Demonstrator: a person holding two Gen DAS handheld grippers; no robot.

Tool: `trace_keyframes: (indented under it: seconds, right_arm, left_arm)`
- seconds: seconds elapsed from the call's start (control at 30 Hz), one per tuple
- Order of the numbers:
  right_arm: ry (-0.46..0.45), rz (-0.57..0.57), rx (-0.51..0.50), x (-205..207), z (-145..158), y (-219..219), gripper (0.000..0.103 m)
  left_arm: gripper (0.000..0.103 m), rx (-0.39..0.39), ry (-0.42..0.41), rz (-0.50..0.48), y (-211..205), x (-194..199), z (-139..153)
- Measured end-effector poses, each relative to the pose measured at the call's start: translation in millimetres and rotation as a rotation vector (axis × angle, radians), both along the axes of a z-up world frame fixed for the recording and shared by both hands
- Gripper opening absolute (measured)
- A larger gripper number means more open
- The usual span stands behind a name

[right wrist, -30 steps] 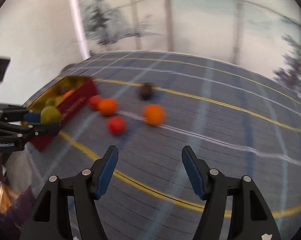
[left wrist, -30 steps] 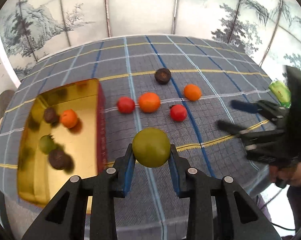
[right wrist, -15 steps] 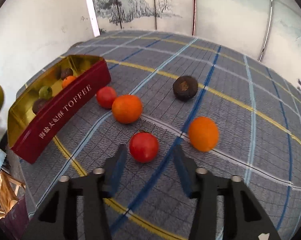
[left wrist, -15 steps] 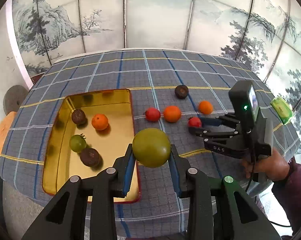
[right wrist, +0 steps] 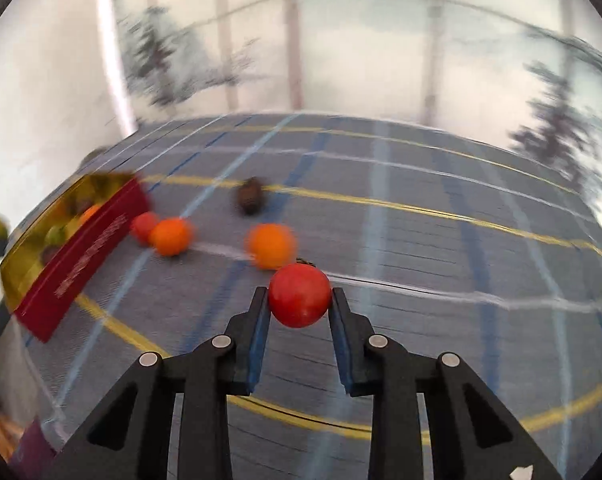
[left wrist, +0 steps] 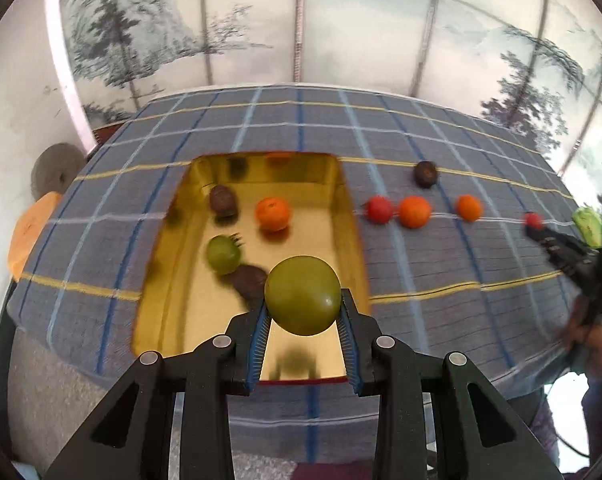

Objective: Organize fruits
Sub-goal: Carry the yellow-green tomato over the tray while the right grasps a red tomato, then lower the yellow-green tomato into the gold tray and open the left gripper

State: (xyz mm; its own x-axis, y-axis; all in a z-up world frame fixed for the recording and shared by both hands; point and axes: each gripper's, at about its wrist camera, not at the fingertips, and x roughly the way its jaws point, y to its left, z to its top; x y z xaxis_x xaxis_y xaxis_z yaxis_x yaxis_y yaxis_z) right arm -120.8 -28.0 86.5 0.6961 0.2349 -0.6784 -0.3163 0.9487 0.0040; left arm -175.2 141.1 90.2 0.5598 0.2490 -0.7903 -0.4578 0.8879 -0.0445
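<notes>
My left gripper (left wrist: pixel 303 308) is shut on a large green fruit (left wrist: pixel 302 294) and holds it above the near end of the gold tin tray (left wrist: pixel 353 216). The tray holds an orange (left wrist: pixel 273 213), a small green fruit (left wrist: pixel 222 255) and two dark fruits (left wrist: pixel 222 199). My right gripper (right wrist: pixel 299 302) is shut on a red tomato (right wrist: pixel 299 295), held just above the checked cloth. On the cloth lie a red fruit (right wrist: pixel 143 227), two oranges (right wrist: pixel 171 236) (right wrist: pixel 270 245) and a dark fruit (right wrist: pixel 251 201). The right gripper also shows far right in the left wrist view (left wrist: pixel 537 228).
The table has a blue checked cloth (left wrist: pixel 441 264) and painted screens behind it. A green packet (left wrist: pixel 589 224) lies at the right edge. The tray's red side wall (right wrist: pixel 85 260) faces my right gripper. An orange cushion (left wrist: pixel 29 228) and a grey disc (left wrist: pixel 55 172) are beside the table's left edge.
My left gripper has swung left with the green fruit and is now over the tray. My right gripper has closed on the red tomato and lifted it off the cloth.
</notes>
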Motion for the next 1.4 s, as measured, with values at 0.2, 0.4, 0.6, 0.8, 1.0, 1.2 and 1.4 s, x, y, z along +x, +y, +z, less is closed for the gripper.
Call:
trace_keyframes:
  seconds: [0.2, 0.4, 0.6, 0.8, 1.0, 1.2, 1.4]
  right_arm:
    - [0.021, -0.182, 0.000, 16.1, -4.4, -60.5, 0.027]
    - [0.024, -0.192, -0.008, 19.3, -10.0, -66.5, 0.027]
    - [0.016, -0.182, -0.016, 18.1, -11.6, -61.4, 0.027]
    - [0.008, -0.175, -0.005, 16.2, -11.6, -60.6, 0.027]
    - [0.003, -0.166, -0.008, 14.8, -12.6, -60.0, 0.027]
    - [0.001, -0.163, -0.007, 13.7, -13.1, -61.3, 0.027]
    - [0.001, -0.160, -0.006, 13.0, -12.6, -61.5, 0.027]
  left_arm:
    - [0.034, -0.034, 0.004, 0.060, 22.6, -11.6, -12.3]
    - [0.034, -0.026, -0.012, 0.039, 20.4, -0.4, -7.5]
    - [0.034, 0.009, -0.014, -0.019, 9.6, 25.3, -6.8]
    - [0.034, 0.001, 0.002, -0.036, 11.3, 44.2, -15.6]
    - [0.034, 0.001, 0.015, -0.030, 19.7, 49.4, -21.5]
    - [0.034, 0.007, 0.022, -0.029, 22.7, 51.2, -23.6]
    - [0.034, 0.017, 0.022, -0.038, 23.8, 54.1, -22.8]
